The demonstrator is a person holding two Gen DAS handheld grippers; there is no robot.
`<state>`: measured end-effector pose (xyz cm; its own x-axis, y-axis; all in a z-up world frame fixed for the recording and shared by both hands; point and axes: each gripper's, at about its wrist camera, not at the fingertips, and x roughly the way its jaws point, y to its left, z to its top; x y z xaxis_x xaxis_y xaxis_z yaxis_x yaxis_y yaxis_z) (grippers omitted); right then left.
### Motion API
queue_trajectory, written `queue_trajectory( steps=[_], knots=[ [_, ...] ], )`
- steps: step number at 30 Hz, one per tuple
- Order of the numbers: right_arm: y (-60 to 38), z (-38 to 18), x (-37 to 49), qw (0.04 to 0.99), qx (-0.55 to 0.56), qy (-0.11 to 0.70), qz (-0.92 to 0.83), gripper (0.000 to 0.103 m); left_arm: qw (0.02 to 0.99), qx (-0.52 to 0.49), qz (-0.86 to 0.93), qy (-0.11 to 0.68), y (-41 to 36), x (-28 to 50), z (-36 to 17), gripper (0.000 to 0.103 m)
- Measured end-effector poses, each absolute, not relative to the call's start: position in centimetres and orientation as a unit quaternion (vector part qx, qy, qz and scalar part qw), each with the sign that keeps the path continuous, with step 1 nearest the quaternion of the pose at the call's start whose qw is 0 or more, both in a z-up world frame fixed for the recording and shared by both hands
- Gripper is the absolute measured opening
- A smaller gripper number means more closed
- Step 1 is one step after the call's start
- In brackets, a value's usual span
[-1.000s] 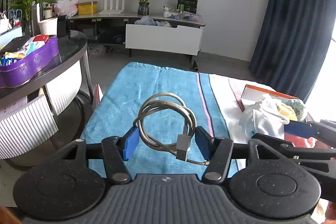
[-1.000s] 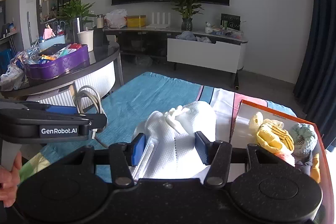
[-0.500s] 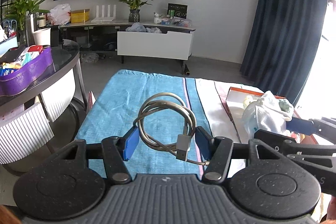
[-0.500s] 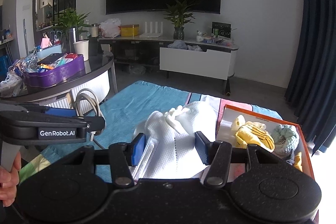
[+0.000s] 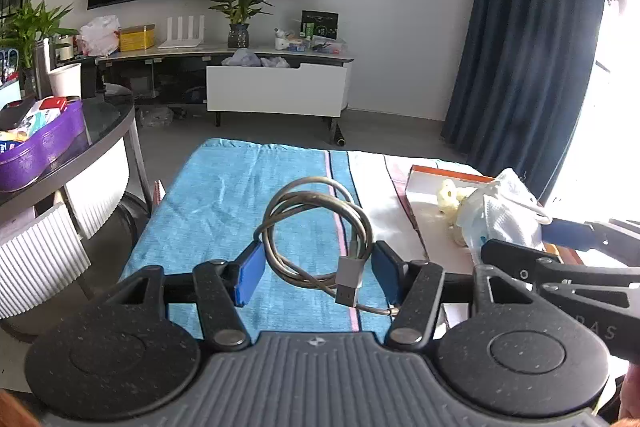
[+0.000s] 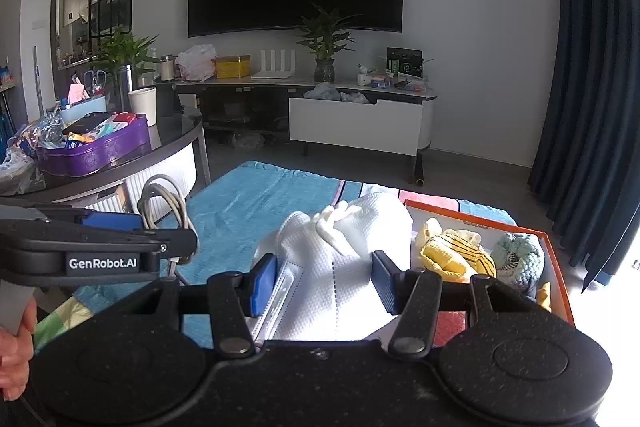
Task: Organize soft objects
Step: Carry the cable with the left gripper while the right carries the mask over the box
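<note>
A coiled grey cable (image 5: 320,227) is held between the two blue fingers (image 5: 250,277) of the left gripper (image 5: 316,277), its metal plug hanging at the inner side of the right finger, and it is carried above a blue towel (image 5: 224,211) spread over the bench. A bundle of white mesh cloth (image 6: 340,267) with a white glove on top is clamped between the two fingers (image 6: 264,283) of the right gripper (image 6: 324,285), partly closed on it. In the right wrist view an orange-rimmed box (image 6: 556,267) lies at three o'clock of the bundle, just beside it, with its near corner hidden behind the gripper; inside it one yellow striped item (image 6: 456,255), one pale knitted ball (image 6: 516,259) and one small yellow piece at the far right edge can be counted. The towel's far edge lies at twelve o'clock, and bare grey floor (image 6: 460,175) is open beyond it up to the white cabinet (image 6: 356,123). At nine o'clock a round dark table (image 6: 160,151) with one purple tray (image 6: 96,147) stands close to the towel's left edge. A dark blue curtain (image 5: 528,39) closes the room at two o'clock. One hand (image 6: 14,351) is seen at the left edge.
</note>
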<state>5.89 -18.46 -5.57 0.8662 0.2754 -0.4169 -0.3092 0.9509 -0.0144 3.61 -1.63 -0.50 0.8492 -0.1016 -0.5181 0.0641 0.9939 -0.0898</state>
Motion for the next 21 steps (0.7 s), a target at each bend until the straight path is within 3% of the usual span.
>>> queue_trajectory(
  steps=[21],
  knots=[
    [-20.1, -5.4, 5.3, 0.969, -0.025, 0.208, 0.132, 0.063, 0.960, -0.022, -0.071, 0.271, -3.0, 3.9, -0.7, 0.060]
  ],
)
